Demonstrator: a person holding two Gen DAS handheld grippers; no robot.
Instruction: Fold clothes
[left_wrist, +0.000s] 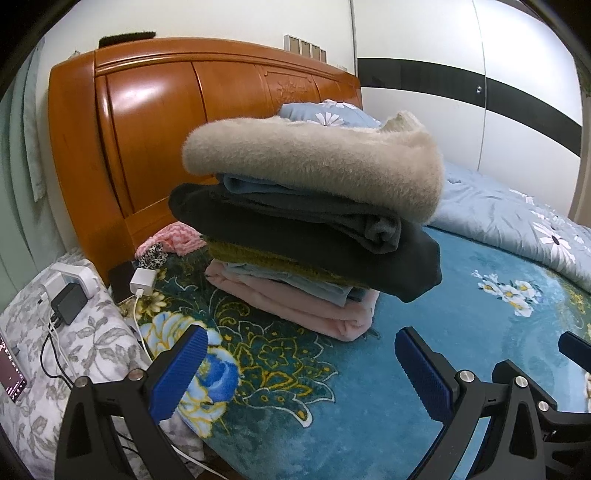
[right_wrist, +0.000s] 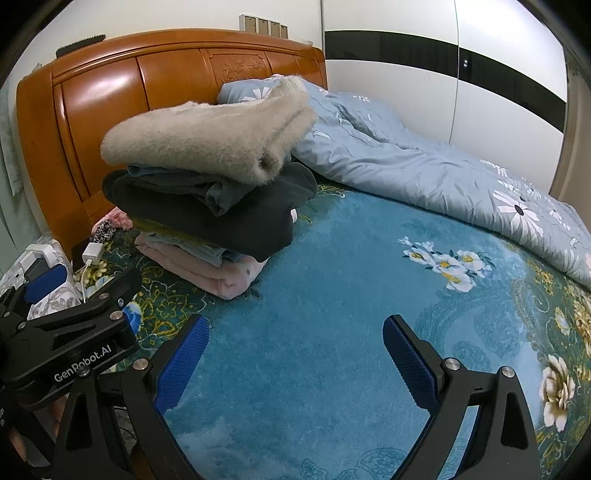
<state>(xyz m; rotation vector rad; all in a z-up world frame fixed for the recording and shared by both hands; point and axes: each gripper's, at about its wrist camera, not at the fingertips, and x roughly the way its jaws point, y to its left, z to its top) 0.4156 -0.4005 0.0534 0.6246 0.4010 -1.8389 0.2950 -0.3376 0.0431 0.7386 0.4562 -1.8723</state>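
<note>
A stack of folded clothes (left_wrist: 314, 229) sits on the teal floral bedspread (left_wrist: 369, 369) near the headboard. A fluffy beige sweater (left_wrist: 317, 158) lies on top, over dark grey pieces (left_wrist: 332, 240), with a pink garment (left_wrist: 295, 306) at the bottom. The stack also shows in the right wrist view (right_wrist: 207, 192). My left gripper (left_wrist: 301, 354) is open and empty, just in front of the stack. My right gripper (right_wrist: 295, 343) is open and empty over bare bedspread, to the right of the stack. The left gripper's body (right_wrist: 70, 332) shows at the left of the right wrist view.
A wooden headboard (left_wrist: 147, 122) stands behind the stack. A light blue floral duvet (right_wrist: 424, 166) is bunched along the right side. A white charger (left_wrist: 142, 282), cables and a phone (left_wrist: 11, 373) lie at the left edge on a grey floral cloth. A pink patterned cloth (left_wrist: 173, 240) lies by the headboard.
</note>
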